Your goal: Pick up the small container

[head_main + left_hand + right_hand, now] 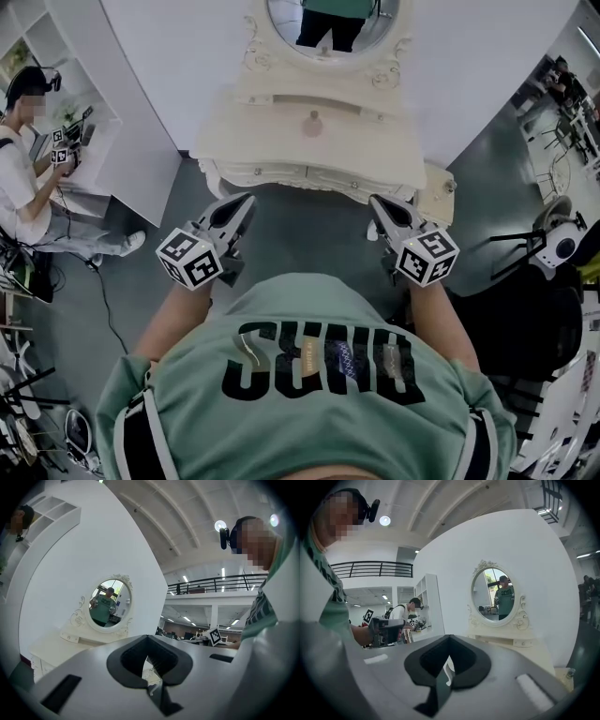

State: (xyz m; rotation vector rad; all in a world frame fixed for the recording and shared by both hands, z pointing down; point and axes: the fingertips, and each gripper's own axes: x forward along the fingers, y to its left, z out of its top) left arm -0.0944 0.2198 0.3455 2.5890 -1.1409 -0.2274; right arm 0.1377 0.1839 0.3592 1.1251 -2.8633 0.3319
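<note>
The small container [312,123], a pinkish jar with a knob on top, stands in the middle of the cream dressing table [272,141] under its oval mirror [333,21]. Both grippers hover short of the table's front edge, pointing at it. My left gripper [246,201] is shut and empty, off to the container's near left. My right gripper [376,202] is also shut with nothing in it, off to the near right. In the left gripper view the mirror [108,604] shows beyond the closed jaws; in the right gripper view the mirror [496,596] does too. The container cannot be made out in either gripper view.
A seated person [21,183] works at a white shelf unit [66,66] on the left. A cream stool [437,199] stands by the dressing table's right corner. Dark chairs and stands [553,246] crowd the right side. Grey floor lies between me and the table.
</note>
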